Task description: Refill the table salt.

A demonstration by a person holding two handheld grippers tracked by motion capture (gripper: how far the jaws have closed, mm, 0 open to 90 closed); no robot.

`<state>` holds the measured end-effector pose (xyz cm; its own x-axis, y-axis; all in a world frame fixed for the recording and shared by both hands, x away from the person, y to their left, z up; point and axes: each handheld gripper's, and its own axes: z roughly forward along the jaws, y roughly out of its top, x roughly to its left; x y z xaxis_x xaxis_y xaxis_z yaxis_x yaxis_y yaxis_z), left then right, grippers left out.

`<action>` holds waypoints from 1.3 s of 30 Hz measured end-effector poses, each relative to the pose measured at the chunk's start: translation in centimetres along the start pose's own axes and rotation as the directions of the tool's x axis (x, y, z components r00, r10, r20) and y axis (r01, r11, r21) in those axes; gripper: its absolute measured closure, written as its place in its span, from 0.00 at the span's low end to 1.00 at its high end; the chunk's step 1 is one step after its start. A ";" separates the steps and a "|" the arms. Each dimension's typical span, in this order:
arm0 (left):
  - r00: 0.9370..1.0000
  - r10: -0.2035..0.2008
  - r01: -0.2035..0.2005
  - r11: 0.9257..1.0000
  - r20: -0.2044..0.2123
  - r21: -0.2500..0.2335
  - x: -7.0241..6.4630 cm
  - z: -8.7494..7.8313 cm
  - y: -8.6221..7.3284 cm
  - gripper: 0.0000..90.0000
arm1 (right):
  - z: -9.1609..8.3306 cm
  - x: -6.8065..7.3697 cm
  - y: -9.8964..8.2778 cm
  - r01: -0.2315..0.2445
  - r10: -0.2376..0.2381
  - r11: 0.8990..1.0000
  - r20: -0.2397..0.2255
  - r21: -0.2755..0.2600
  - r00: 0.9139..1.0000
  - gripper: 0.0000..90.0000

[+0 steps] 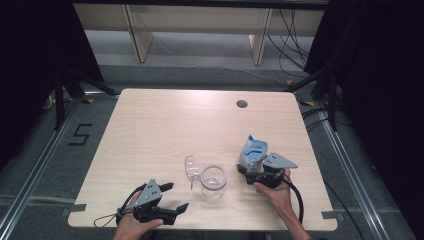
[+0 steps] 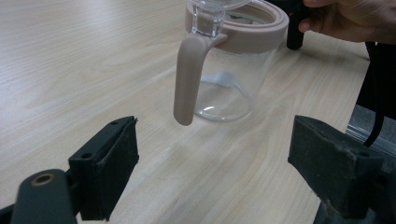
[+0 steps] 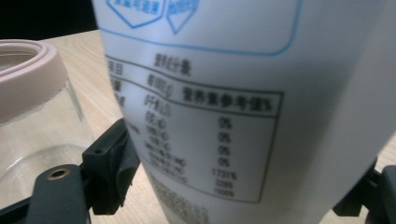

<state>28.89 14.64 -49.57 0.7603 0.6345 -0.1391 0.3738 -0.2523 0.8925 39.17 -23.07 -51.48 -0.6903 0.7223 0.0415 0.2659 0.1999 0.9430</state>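
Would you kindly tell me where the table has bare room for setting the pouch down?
The table's far half and left side, beyond the glass jar, lie bare. The near edge is crowded: left gripper, jar, pouch and right gripper.

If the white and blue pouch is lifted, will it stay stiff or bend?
The pouch probably bends: its top looks crumpled in the high view. Between the right hand-held gripper jaws it bulges, so it seems filled, perhaps heavy. Its smooth printed film may slip.

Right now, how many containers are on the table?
2. A clear glass jar with a pink rim stands near the table's front edge, lid flipped open. A white and blue pouch stands to its right, between the right gripper's fingers.
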 end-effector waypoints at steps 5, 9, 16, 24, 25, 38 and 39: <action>1.000 0.002 -0.002 1.000 0.001 0.001 0.0 0.0 0.0 0.17 | 0.1 -0.2 0.1 0.021 -0.021 1.000 -0.007 0.001 1.000 0.25; 1.000 0.006 -0.006 1.000 0.001 0.007 0.0 0.0 0.0 0.17 | 0.2 -0.4 0.1 0.036 -0.036 0.999 -0.003 0.003 0.999 0.28; 1.000 0.006 -0.006 1.000 0.004 0.005 0.0 0.0 0.0 0.17 | 0.4 -0.3 0.2 0.032 -0.032 0.999 -0.009 0.013 0.999 0.32; 1.000 0.027 -0.027 1.000 0.009 0.010 0.1 0.0 0.0 0.17 | 0.6 -0.5 0.3 0.075 -0.075 0.997 -0.015 0.000 0.997 0.37; 1.000 0.028 -0.028 1.000 0.008 0.012 0.1 0.0 0.0 0.17 | 0.6 -0.2 0.3 0.040 -0.040 0.999 -0.021 0.012 0.999 0.38; 1.000 0.019 -0.019 1.000 0.006 0.015 0.1 0.0 0.1 0.17 | 0.8 -0.4 0.3 0.064 -0.063 0.998 -0.032 0.007 0.997 0.43; 1.000 0.019 -0.019 1.000 0.007 0.015 0.1 0.0 0.1 0.17 | 0.6 -0.1 0.3 0.027 -0.026 0.999 -0.020 0.020 0.999 0.43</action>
<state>28.98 14.65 -49.54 0.7709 0.6246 -0.1249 0.3671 -0.2755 0.8884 39.76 -22.68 -51.41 -0.7104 0.7034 0.0232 0.2610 0.2326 0.9369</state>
